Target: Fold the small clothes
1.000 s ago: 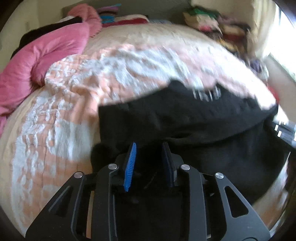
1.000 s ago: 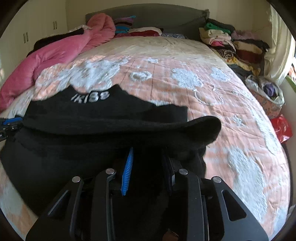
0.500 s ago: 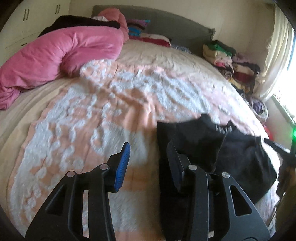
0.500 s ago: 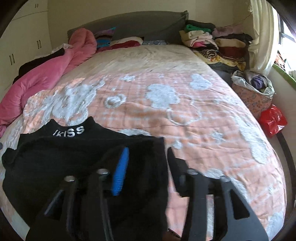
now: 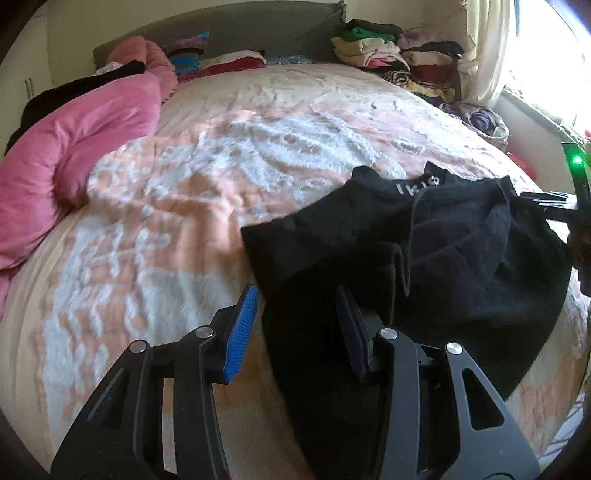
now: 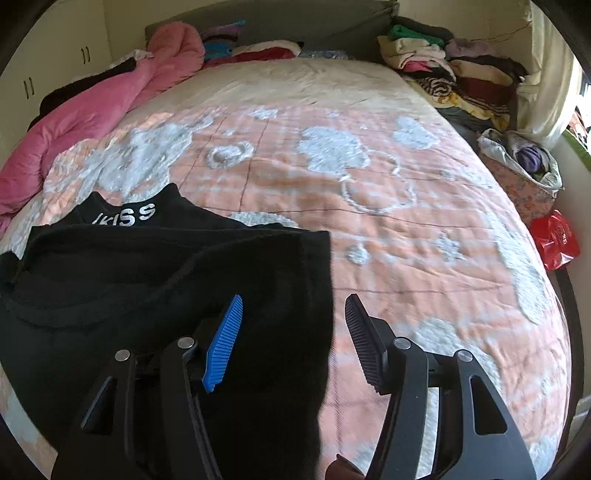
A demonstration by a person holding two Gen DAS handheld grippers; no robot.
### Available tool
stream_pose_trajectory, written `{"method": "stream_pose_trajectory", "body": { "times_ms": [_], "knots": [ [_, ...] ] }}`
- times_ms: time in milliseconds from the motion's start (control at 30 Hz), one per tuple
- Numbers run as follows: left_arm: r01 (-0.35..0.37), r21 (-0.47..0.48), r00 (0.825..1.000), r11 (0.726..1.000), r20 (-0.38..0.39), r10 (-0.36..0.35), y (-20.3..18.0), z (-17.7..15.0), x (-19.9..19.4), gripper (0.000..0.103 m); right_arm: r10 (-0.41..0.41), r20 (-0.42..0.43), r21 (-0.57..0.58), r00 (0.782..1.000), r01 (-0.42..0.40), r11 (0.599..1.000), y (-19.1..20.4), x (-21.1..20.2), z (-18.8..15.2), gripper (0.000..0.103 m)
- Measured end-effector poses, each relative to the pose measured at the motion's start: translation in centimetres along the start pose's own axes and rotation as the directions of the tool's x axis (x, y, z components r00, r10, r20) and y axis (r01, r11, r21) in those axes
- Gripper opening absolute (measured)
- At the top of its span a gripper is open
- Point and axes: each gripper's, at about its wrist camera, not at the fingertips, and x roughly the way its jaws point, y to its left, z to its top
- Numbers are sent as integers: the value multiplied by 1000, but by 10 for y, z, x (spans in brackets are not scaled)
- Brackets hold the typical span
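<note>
A black top (image 5: 424, 266) with white lettering at its collar (image 6: 127, 218) lies partly folded on the peach and white bedspread (image 5: 166, 206), near the bed's front edge. My left gripper (image 5: 297, 317) is open and empty, above the garment's left edge. My right gripper (image 6: 293, 325) is open and empty, above the garment's right edge (image 6: 321, 314). The right gripper also shows at the right border of the left wrist view (image 5: 554, 201).
A pink duvet (image 5: 66, 147) lies along the bed's left side. Folded clothes (image 6: 450, 70) are stacked at the far right by the grey headboard (image 6: 295, 22). A bag of clothes (image 6: 524, 166) and a red bag (image 6: 554, 240) sit beside the bed on the right.
Both grippers let go of the black top and opened. They pulled back from it. The top now lies on the bed with its sides folded in.
</note>
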Motion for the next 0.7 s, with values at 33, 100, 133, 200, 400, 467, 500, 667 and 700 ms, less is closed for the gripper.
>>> {"method": "stream_pose_trajectory", "body": {
  "times_ms": [33, 100, 133, 200, 400, 467, 500, 667, 700],
  "knots": [
    [2, 8, 1000, 1000, 7, -2, -1, 3, 3, 36, -1, 6, -10, 1000, 1, 1000, 3, 2, 1, 43],
    [22, 26, 1000, 999, 20, -23, -2, 7, 8, 35, 3, 18, -29, 1000, -3, 1000, 7, 2, 4, 28],
    [33, 28, 999, 999, 20, -33, -1, 8, 10, 26, 4, 27, -35, 1000, -3, 999, 9, 1, 4, 20],
    [68, 18, 998, 997, 15, -69, 3, 11, 18, 12, 5, 46, -34, 999, -3, 999, 8, -2, 5, 13],
    [166, 46, 986, 985, -3, -166, 0, 11, 21, 18, 27, 71, 4, 997, -27, 1000, -2, -8, 5, 11],
    [166, 40, 986, 985, -18, -166, 3, 10, 25, 24, 26, 71, 5, 997, -26, 1000, -2, -7, 4, 11],
    [177, 24, 984, 984, -30, -176, 5, 10, 27, 24, 26, 70, 5, 997, -27, 1000, -2, -6, 5, 11],
    [182, 38, 983, 983, -29, -181, -4, 8, 28, 7, 23, 71, 0, 997, -23, 1000, -2, -5, 5, 11],
    [169, 41, 986, 985, -18, -168, -6, 8, 26, 6, 24, 71, 3, 997, -24, 1000, -2, -5, 5, 11]
  ]
}}
